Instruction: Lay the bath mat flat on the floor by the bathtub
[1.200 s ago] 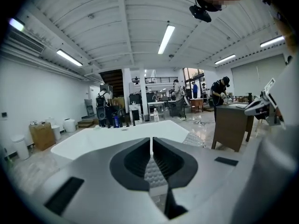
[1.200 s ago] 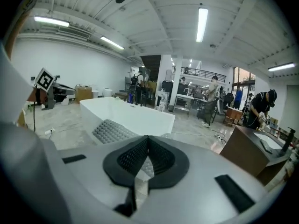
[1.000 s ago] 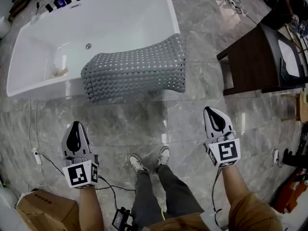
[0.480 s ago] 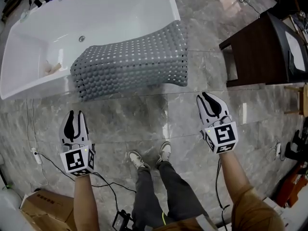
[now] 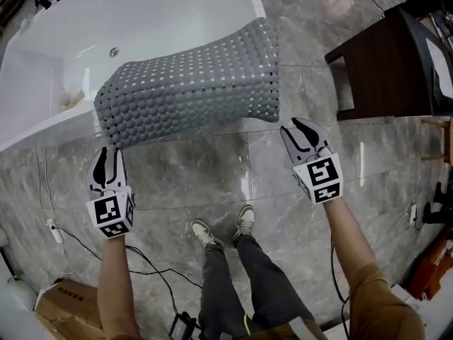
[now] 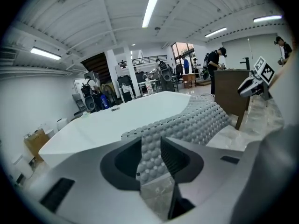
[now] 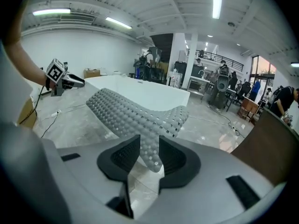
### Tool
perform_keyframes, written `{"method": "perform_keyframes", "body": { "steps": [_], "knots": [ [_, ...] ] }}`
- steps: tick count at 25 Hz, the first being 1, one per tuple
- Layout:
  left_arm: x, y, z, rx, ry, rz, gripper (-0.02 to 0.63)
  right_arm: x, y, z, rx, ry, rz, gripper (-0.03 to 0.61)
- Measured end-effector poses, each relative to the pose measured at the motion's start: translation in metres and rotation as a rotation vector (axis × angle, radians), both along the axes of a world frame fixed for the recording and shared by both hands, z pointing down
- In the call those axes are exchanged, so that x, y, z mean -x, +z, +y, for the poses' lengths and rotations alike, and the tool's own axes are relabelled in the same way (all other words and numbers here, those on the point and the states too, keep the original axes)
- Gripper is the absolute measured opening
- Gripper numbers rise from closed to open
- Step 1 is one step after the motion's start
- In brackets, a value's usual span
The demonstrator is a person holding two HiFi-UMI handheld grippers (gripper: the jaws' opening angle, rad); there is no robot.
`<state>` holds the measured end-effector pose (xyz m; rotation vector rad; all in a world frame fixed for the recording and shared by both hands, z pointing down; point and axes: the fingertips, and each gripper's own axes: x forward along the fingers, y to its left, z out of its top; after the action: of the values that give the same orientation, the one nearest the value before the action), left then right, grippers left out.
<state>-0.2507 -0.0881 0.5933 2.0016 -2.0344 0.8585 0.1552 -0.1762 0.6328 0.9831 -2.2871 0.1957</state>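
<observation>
Grey studded rubber, the bath mat [image 5: 191, 83] lies draped over the near rim of the white bathtub [image 5: 156, 13], at twelve o'clock from the person's shoes. Part of it is inside the tub and part hangs down the outer wall, above the marble floor [image 5: 198, 183]. None of it lies flat on the floor yet.

What has changed is at its two near corners. A second ago both grippers stood well back from the mat with their jaws together. Now the left gripper [image 5: 107, 151], at ten o'clock, has come up just under the mat's left corner. The right gripper [image 5: 297, 127], at two o'clock, sits just beside the right corner. Both pairs of jaws have just been opening. I judge this to be the approach for a two-corner grasp, so the mat can be drawn off the rim and spread out.

The left claw is parted only narrowly. The bubbled corner shows in the gap in the left gripper view, but the pads do not press on it, and it holds nothing. The right claw is also narrow. The mat's hanging corner tip shows between its pads, not yet gripped.
</observation>
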Motion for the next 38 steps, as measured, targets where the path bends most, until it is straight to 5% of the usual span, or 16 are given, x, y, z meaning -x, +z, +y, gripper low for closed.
{"method": "perform_keyframes", "body": {
  "steps": [6, 10, 16, 22, 27, 34, 38],
  "knots": [
    [0.022, 0.039, -0.016, 0.06, -0.032, -0.019, 0.164, -0.003, 0.033, -0.03, 0.073, 0.028, -0.06, 0.162],
    [0.036, 0.055, -0.029, 0.071, -0.041, -0.029, 0.217, -0.006, 0.053, -0.044, 0.077, -0.002, -0.023, 0.232],
    [0.05, 0.076, -0.044, 0.129, 0.006, -0.047, 0.278, -0.009, 0.079, -0.063, 0.083, 0.013, 0.002, 0.255],
    [0.039, 0.109, -0.046, 0.169, 0.026, 0.074, 0.4, -0.007, 0.107, -0.074, 0.127, 0.021, -0.034, 0.289],
    [0.036, 0.128, -0.055, 0.177, 0.056, 0.183, 0.512, 0.008, 0.132, -0.081, 0.208, 0.017, -0.103, 0.378],
    [0.04, 0.149, -0.06, 0.268, 0.139, 0.138, 0.572, 0.008, 0.16, -0.087, 0.27, -0.02, -0.048, 0.434],
    [0.054, 0.145, -0.056, 0.229, 0.074, 0.177, 0.578, 0.009, 0.16, -0.095, 0.256, -0.005, -0.064, 0.434]
  ]
}}
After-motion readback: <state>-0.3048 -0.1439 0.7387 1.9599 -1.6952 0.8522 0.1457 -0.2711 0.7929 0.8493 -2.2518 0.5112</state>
